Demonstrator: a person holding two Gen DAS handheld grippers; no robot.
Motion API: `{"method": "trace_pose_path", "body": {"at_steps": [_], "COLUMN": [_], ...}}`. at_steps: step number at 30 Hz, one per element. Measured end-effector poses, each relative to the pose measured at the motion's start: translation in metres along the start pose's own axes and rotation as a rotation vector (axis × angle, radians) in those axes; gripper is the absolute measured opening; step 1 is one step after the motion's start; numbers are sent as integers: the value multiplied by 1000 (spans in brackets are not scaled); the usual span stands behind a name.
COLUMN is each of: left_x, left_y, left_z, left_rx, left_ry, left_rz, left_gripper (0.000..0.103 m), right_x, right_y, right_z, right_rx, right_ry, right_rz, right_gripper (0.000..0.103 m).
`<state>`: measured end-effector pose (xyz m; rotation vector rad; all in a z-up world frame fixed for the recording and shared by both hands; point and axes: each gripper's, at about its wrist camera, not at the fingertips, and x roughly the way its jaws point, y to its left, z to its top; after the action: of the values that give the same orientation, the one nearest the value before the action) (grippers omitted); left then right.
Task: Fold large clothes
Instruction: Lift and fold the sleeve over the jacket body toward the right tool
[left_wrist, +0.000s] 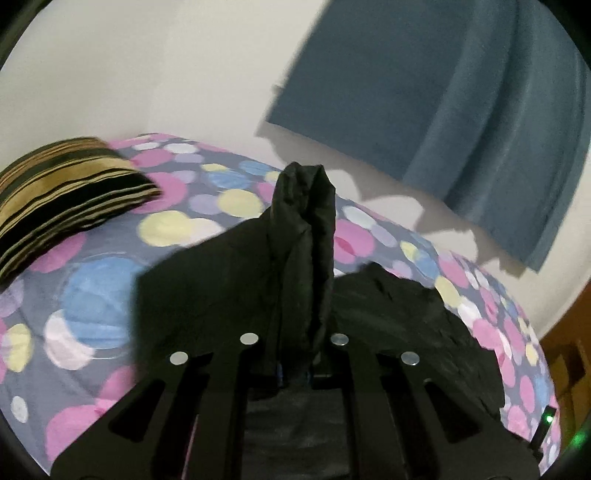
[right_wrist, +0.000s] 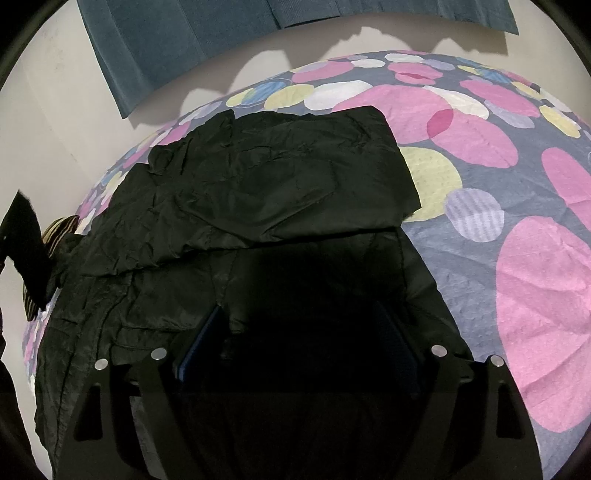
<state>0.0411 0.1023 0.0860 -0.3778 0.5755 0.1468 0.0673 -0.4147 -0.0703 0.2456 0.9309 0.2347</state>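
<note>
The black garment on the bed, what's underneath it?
The black garment lies on a grey bedsheet with pink, yellow and blue circles, visible around its edges. Whatever lies directly beneath the cloth is covered.

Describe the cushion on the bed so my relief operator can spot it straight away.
Start from the bed, covered in a grey sheet with big pink, blue and yellow circles. At its far left end in the left wrist view, near the pale wall, lies the striped cushion. Its narrow black and tan stripes set it apart from the plain black garment and the blue curtain.
</note>
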Motion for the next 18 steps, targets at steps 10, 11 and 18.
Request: {"method": "trace_pose_path", "body": {"at_steps": [10, 11, 18], "left_x": [34, 36, 57], "left_y": [-109, -118, -171], "left_z": [-25, -29, -54], "left_rx": [114, 127, 189], "left_ry": [77, 82, 124], "left_rz": [-128, -138, -173], "left_gripper": [7, 7, 7], "right_x": [0, 0, 0], "right_y": [0, 0, -1], "right_z": [0, -1, 0], "right_rx": [1, 1, 1], "right_ry": [-1, -1, -1], "right_rz": [1, 1, 2], "right_gripper": [82, 82, 83]}}
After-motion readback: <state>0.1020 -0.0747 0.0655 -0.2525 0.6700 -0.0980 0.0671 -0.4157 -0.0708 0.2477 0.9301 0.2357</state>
